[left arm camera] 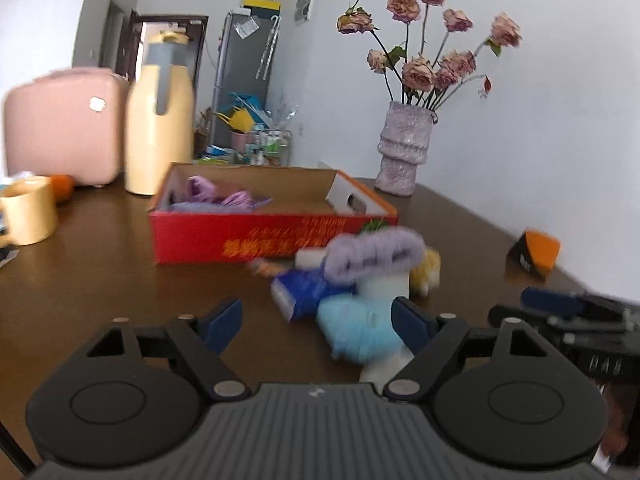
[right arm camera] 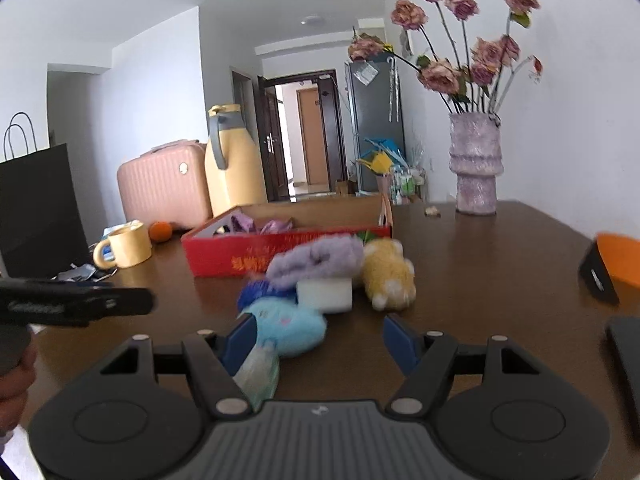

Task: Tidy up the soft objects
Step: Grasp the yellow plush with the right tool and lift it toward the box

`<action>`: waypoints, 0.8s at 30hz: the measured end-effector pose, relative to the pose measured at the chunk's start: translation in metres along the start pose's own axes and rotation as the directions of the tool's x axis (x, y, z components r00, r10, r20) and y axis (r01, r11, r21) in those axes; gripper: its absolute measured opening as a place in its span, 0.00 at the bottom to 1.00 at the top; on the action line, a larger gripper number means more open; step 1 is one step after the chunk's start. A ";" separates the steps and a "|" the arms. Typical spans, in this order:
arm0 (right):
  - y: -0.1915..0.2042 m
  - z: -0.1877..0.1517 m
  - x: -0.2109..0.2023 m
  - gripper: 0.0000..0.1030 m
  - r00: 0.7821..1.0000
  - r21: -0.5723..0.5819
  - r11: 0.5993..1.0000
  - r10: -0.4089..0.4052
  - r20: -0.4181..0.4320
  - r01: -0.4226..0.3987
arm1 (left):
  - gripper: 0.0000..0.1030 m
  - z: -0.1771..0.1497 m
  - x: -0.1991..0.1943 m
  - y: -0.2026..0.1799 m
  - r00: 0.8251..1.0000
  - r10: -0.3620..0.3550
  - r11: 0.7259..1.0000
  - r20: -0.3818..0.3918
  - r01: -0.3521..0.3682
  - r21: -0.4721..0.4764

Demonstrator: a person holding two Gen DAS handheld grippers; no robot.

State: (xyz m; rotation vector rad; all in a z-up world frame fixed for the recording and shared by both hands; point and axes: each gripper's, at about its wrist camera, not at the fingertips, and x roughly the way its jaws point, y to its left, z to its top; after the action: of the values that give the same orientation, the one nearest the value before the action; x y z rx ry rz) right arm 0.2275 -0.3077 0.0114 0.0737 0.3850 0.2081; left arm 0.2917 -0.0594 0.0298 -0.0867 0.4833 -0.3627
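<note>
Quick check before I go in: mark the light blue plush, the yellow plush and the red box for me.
light blue plush point(right arm camera: 286, 326), right wrist view, middle of its body.
yellow plush point(right arm camera: 388, 274), right wrist view, centre of its body.
red box point(left arm camera: 224, 236), left wrist view, its near red side wall.

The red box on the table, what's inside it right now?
Inside the red box lie crumpled purple soft items at its left end; the rest shows bare cardboard floor. The near wall hides whatever sits low against it.
</note>
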 end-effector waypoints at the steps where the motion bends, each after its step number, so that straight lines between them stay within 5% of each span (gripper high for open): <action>1: -0.002 0.006 0.008 0.67 1.000 0.000 1.000 0.001 0.002 -0.001 | 0.78 0.011 0.016 0.002 1.000 -0.013 1.000 -0.009 0.013 -0.028; 7: -0.027 0.046 0.072 0.63 0.999 0.029 0.999 -0.044 0.022 0.043 | 0.72 0.051 0.102 0.013 0.996 -0.023 0.996 -0.091 0.015 -0.089; 13: -0.063 0.046 0.132 0.61 0.989 0.010 0.992 -0.124 -0.086 0.125 | 0.71 0.070 0.157 0.013 0.989 -0.057 0.996 -0.134 0.047 -0.075; 17: -0.069 0.037 0.162 0.56 0.980 -0.018 0.995 -0.103 -0.169 0.101 | 0.71 0.070 0.175 0.009 0.987 -0.069 0.996 -0.142 0.060 -0.064; 19: -0.068 0.034 0.171 0.42 0.981 -0.022 0.998 -0.068 -0.180 0.065 | 0.71 0.066 0.176 0.007 0.986 -0.070 0.997 -0.152 0.062 -0.055; 24: -0.064 0.037 0.165 0.34 0.987 0.000 0.997 -0.074 -0.145 0.075 | 0.71 0.068 0.153 0.006 0.992 -0.060 0.998 -0.107 0.056 -0.037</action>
State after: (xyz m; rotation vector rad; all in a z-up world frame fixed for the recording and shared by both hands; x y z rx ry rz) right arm 0.4034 -0.3361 -0.0223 0.0499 0.5323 0.1385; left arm 0.4514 -0.1092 0.0213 -0.1149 0.5949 -0.4175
